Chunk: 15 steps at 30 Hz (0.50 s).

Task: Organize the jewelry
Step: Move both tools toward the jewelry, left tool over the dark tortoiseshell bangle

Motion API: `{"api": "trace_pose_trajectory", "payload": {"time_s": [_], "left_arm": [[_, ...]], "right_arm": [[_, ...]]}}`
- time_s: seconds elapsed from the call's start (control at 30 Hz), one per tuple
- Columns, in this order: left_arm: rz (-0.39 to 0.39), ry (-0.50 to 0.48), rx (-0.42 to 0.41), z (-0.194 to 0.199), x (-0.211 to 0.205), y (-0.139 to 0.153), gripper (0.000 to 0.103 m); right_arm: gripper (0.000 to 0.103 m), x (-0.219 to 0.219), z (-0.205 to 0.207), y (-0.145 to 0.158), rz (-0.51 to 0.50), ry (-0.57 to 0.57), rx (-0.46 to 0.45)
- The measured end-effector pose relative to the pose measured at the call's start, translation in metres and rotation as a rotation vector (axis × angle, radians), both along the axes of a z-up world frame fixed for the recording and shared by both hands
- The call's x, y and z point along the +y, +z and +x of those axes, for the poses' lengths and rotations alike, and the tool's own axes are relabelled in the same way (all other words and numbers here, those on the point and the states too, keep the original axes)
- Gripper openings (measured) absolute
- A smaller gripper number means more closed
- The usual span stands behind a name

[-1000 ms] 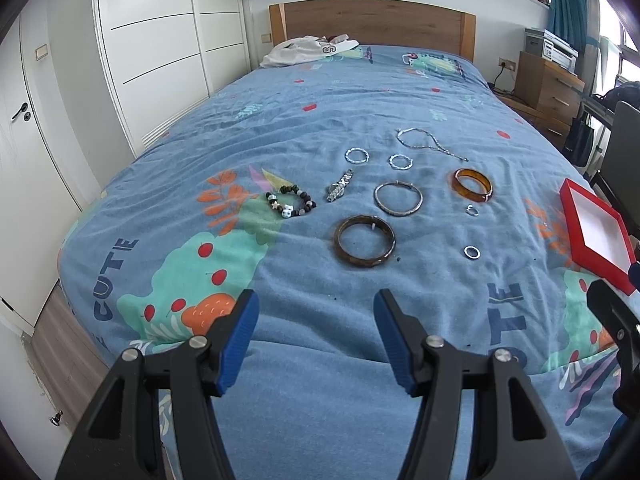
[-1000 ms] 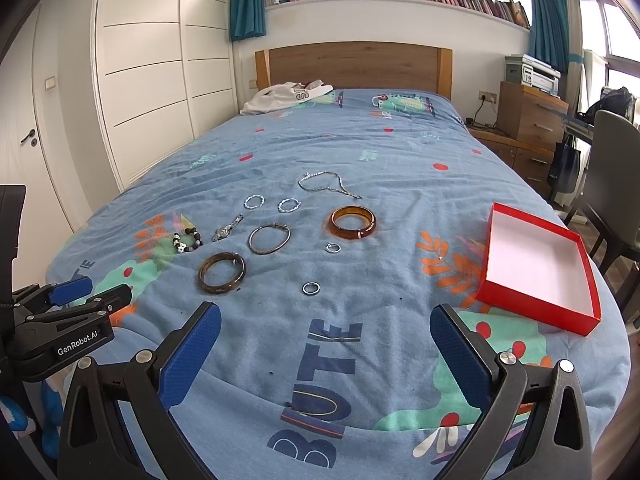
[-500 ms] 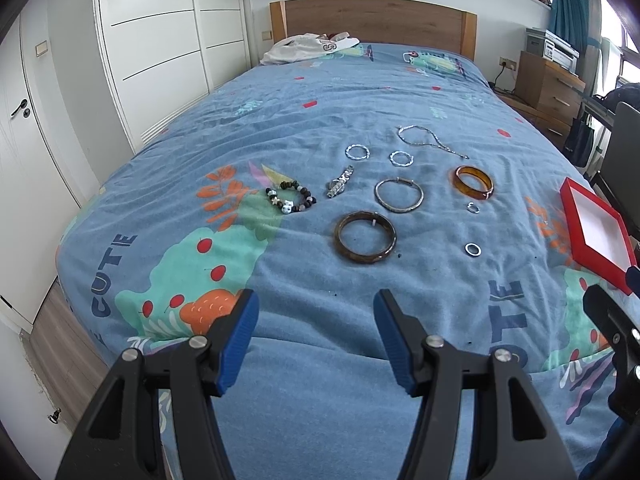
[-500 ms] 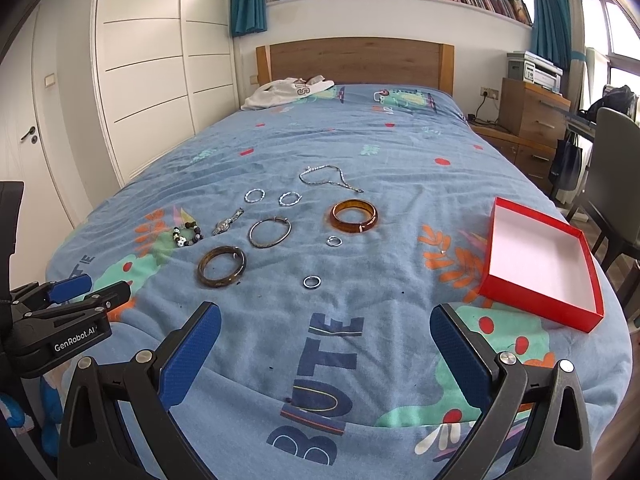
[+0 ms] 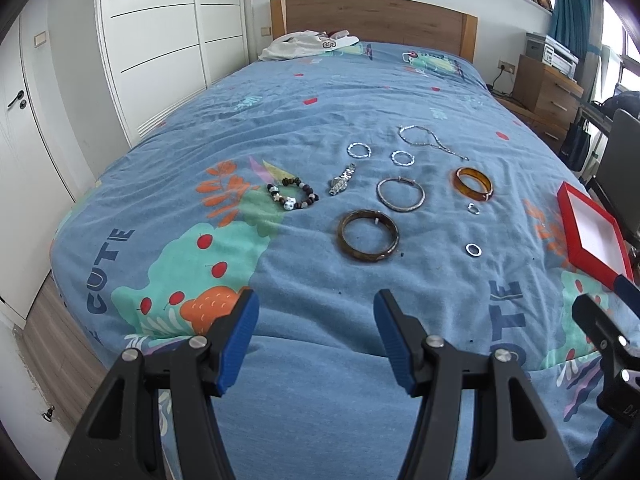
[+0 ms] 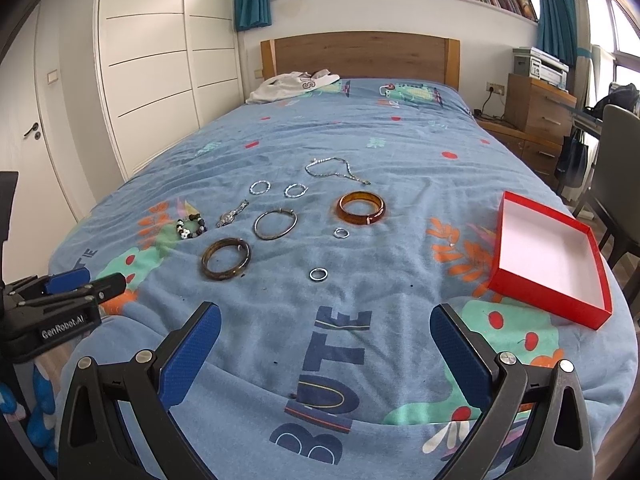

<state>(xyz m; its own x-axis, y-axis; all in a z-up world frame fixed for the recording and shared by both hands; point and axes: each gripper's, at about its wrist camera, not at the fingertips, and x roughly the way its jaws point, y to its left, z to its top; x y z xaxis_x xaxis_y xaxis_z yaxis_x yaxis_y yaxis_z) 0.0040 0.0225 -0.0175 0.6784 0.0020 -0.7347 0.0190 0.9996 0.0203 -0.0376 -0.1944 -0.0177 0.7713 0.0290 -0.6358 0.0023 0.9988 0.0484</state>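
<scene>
Edging slightly nearer the jewelry at frame centre, both tongs (image 5: pixel 316 332) (image 6: pixel 326 350) gaping wide and empty, risking the thin ring (image 6: pixel 319 274) sinking into soft bedding when pinched.

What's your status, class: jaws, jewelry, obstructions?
Left gripper and right gripper: jaws open, holding nothing. Jewelry loose on bedspread; red box empty. Nothing in the way.
</scene>
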Motion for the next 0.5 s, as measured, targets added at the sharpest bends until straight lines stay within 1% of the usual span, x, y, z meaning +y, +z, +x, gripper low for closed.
{"api": "trace_pose_trajectory", "payload": {"time_s": [0.07, 0.2, 0.43, 0.5], "left_arm": [[-0.004, 0.004, 0.002, 0.001, 0.003, -0.001, 0.058], [-0.028, 0.007, 0.034, 0.007, 0.012, -0.009, 0.058], [-0.033, 0.004, 0.057, 0.018, 0.017, -0.017, 0.058], [-0.034, 0.001, 0.061, 0.022, 0.016, -0.018, 0.058]], "right_arm": [[0.102, 0.0, 0.001, -0.003, 0.004, 0.002, 0.005], [0.102, -0.003, 0.005, -0.009, 0.016, -0.001, 0.024], [0.102, -0.005, 0.016, -0.018, 0.022, -0.001, 0.051], [0.1, -0.005, 0.02, -0.019, 0.021, 0.001, 0.056]]}}
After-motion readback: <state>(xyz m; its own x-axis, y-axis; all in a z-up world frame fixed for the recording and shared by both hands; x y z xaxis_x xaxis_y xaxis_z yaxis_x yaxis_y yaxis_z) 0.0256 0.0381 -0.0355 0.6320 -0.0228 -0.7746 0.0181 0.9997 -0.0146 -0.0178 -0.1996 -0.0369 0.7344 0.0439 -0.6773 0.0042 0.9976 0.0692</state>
